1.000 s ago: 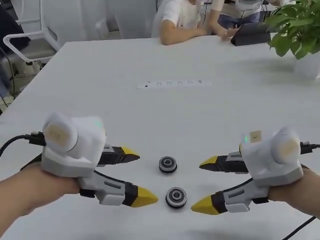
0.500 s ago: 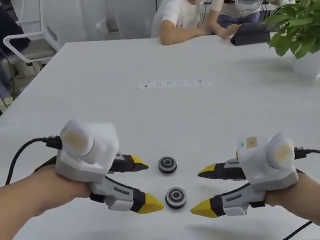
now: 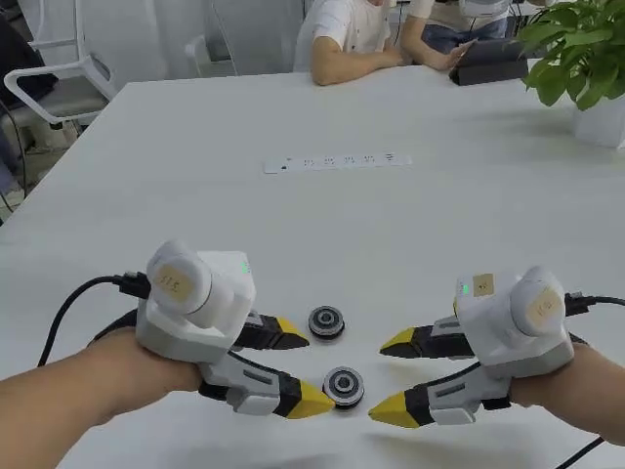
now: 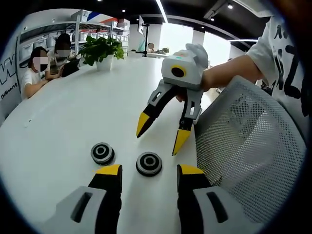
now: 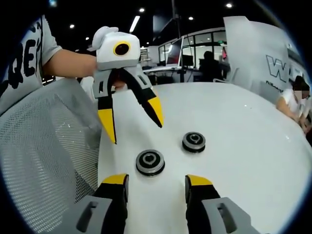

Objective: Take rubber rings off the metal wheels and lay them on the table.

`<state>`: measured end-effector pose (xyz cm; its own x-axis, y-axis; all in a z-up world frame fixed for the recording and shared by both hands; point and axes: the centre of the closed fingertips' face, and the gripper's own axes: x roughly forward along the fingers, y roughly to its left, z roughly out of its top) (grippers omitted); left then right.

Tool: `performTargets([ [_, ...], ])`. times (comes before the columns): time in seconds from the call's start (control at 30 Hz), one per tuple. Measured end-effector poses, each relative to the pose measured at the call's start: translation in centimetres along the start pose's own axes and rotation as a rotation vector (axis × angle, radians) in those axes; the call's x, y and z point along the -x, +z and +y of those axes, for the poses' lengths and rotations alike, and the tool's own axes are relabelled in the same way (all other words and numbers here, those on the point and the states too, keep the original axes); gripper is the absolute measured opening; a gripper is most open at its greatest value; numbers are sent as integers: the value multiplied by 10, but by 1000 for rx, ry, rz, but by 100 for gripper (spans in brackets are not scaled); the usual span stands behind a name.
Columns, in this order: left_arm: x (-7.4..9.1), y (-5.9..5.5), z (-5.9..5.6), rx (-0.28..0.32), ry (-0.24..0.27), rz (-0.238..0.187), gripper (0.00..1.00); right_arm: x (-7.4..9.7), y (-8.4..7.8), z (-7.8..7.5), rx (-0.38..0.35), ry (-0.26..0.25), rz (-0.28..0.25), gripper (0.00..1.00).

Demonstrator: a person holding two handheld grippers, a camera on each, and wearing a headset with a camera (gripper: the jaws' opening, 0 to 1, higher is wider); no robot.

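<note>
Two small metal wheels with black rubber rings lie flat on the white table [image 3: 293,225]: a far wheel [image 3: 326,322] and a near wheel [image 3: 344,386]. My left gripper [image 3: 308,369] is open, its yellow tips just left of the near wheel. In the left gripper view that near wheel [image 4: 149,163] sits just ahead between the left gripper's [image 4: 148,170] jaws, the far wheel [image 4: 102,153] off to the left. My right gripper [image 3: 383,378] is open and faces the wheels from the right. Its own view shows the near wheel [image 5: 150,162] ahead of the right gripper [image 5: 157,179].
A white power strip [image 3: 337,162] lies mid-table. A potted plant [image 3: 576,49] stands at the far right, and people sit at the far edge. A grey mesh chair back [image 4: 243,146] is close behind the grippers. A black cable [image 3: 68,303] trails from the left gripper.
My left gripper has moved right, up to the near wheel. The right gripper has edged slightly left. Both wheels lie where they were.
</note>
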<state>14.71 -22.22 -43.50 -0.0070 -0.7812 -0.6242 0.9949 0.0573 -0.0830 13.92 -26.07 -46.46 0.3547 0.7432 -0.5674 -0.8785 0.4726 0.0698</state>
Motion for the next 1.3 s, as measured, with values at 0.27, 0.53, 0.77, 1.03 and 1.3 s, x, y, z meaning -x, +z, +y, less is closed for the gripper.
performTargets([
  [0.27, -11, -1, -4, 9, -16, 9, 32, -2, -3, 2, 0, 9, 5, 43],
  [0.53, -19, -4, -5, 6, -18, 26, 27, -4, -3, 4, -4, 17, 3, 42],
  [0.77, -26, -6, -5, 15, -12, 35, 23, -3, -4, 5, -1, 20, 6, 42],
  [1.03, -29, -7, -3, 8, 15, 37, 12, -3, -6, 7, -6, 21, 8, 42],
  [1.3, -29, -9, -1, -91, 66, 46, 8, -3, -4, 6, -12, 21, -3, 40],
])
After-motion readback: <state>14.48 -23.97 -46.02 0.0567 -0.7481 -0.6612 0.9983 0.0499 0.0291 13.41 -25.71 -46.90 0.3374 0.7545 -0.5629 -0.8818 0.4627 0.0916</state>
